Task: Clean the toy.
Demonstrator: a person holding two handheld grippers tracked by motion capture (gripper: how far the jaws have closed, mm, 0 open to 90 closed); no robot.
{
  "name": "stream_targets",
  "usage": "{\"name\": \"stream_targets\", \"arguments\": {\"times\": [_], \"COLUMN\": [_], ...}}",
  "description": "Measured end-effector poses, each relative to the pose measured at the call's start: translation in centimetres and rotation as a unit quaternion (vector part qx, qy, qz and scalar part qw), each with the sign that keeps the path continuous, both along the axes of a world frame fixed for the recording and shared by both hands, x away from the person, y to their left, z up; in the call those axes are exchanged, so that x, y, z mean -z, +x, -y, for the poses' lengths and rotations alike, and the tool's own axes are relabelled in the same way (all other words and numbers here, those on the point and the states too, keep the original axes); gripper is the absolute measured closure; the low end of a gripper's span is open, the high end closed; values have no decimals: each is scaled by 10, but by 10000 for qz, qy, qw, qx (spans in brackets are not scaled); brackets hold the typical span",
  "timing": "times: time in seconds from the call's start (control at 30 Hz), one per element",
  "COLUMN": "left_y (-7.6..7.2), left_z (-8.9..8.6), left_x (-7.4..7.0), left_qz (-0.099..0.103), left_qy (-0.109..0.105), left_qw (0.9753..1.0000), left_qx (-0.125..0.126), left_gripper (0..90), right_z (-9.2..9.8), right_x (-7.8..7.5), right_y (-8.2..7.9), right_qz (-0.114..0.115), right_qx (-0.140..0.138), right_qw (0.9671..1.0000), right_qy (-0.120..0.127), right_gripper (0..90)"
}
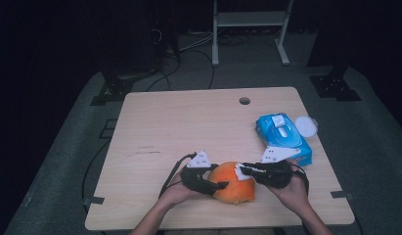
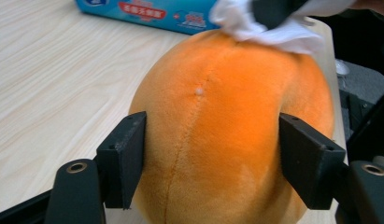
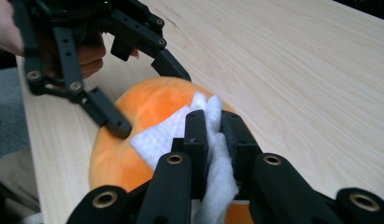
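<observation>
Low at the frame's centre, keep your left claw [image 1: 213, 185] clenched around the orange plush [image 1: 233, 188] while your right claw [image 1: 248, 171], grasping the white wipe [image 3: 173, 130], rubs lightly across its top.

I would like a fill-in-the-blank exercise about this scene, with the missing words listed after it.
1. The left gripper holds the plush toy, whose colour is ____.
2. The right gripper is shut on a white ____, pressed against the toy.
3. The blue wipes pack lies on the ____.

Missing words: orange; wipe; table
</observation>
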State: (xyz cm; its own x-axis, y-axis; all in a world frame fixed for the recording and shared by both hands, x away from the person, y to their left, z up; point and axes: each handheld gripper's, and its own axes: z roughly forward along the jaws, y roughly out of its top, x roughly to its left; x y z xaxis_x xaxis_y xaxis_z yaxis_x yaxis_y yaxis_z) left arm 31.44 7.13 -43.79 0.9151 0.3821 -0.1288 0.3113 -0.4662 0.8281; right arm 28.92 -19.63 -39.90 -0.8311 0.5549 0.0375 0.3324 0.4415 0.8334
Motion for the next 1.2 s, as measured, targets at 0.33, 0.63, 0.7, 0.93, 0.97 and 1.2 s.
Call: {"name": "stream_targets", "arguments": {"times": [0.33, 0.63, 0.7, 0.93, 0.97, 1.2], "left_y": [-1, 0, 1, 6, 6, 6], "left_z": [-2, 2, -1, -7, -8, -9], "left_x": [-4, -1, 0, 2, 3, 3], "left_qz": [303, 196, 105, -36, -66, -72], "left_qy": [-211, -145, -144, -178, -190, -202], "left_qw": [9992, 9997, 9998, 9996, 9995, 9994], "left_qx": [140, 54, -33, -216, -250, -281], "left_gripper": [178, 268, 286, 291, 291, 296], "right_z": [-13, -24, -16, -4, -5, -9], "right_x": [0, -1, 0, 0, -1, 0], "right_y": [-5, -5, -1, -5, -7, -5], "right_qz": [69, 175, 140, 133, 128, 148], "right_qx": [-235, -352, -182, 27, -29, -61], "right_qw": [9997, 9992, 9997, 9999, 9999, 9999], "right_qy": [82, -19, -19, -24, -10, -38], "right_gripper": [805, 807, 807, 808, 808, 807]}}
